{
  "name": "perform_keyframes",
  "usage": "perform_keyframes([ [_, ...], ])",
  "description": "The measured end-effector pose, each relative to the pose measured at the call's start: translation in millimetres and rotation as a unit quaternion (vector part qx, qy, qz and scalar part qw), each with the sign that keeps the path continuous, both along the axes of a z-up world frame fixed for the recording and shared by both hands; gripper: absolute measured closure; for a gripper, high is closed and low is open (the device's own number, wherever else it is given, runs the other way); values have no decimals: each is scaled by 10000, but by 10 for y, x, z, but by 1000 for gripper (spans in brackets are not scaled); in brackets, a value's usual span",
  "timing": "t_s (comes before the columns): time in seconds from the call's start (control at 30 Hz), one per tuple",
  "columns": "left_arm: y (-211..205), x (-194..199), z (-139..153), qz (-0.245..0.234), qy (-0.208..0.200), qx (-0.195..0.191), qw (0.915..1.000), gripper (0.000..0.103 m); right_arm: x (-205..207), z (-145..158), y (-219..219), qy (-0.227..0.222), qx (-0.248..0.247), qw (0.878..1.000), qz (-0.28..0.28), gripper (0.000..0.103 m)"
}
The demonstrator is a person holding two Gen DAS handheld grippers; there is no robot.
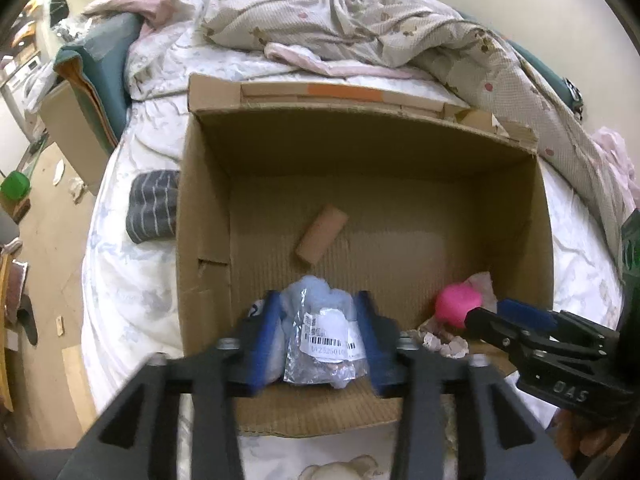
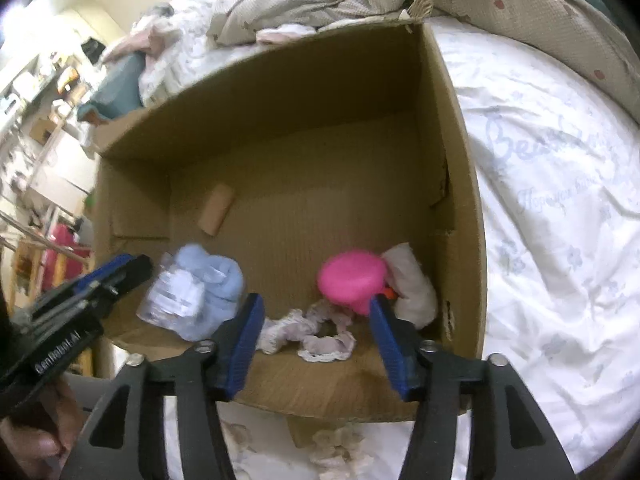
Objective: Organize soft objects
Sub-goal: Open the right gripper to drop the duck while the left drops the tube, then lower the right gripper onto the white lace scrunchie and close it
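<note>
On the bed stands an open cardboard box. Left hand-held gripper angles down, parted around a bagged blue cloth, pad contact unclear. Right hand-held gripper gapes empty over lace fabric, hiding part of a pink toy.

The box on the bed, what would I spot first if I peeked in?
Probably the bright pink ball, in the near right corner of the cardboard box beside a white cloth bundle. Next, the fluffy blue thing in a clear bag, near the front left, between the left gripper's blue pads. A small tan roll lies alone mid-floor.
</note>
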State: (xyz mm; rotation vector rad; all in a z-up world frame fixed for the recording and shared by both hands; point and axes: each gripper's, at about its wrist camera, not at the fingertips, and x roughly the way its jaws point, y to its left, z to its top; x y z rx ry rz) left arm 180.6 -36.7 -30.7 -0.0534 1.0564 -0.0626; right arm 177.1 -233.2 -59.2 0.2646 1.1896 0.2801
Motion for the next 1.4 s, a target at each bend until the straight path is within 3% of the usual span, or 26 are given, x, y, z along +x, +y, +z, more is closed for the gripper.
perform_keyframes([
  [0.17, -36, -79, 82, -85, -312, 319, 9990, 38, -50, 126, -5, -276, 167, 9994, 91, 26],
  [0.63, 36, -225, 120, -169, -329, 176, 9992, 37, -235, 247, -206, -388, 381, 9985, -100, 24],
  [1.2, 153, -515, 282, -7, -420, 290, 9987, 37, -618, 371, -508, -375, 526, 9970, -415, 24],
  [1.3, 155, -618, 248, 66, -321, 199, 9993, 37, -704, 320, -551, -216, 610, 9970, -426, 24],
  [1.4, 129, -704, 133, 34, -75, 175, 9998, 37, -764, 146, -594, 275, 758, 9959, -413, 25],
])
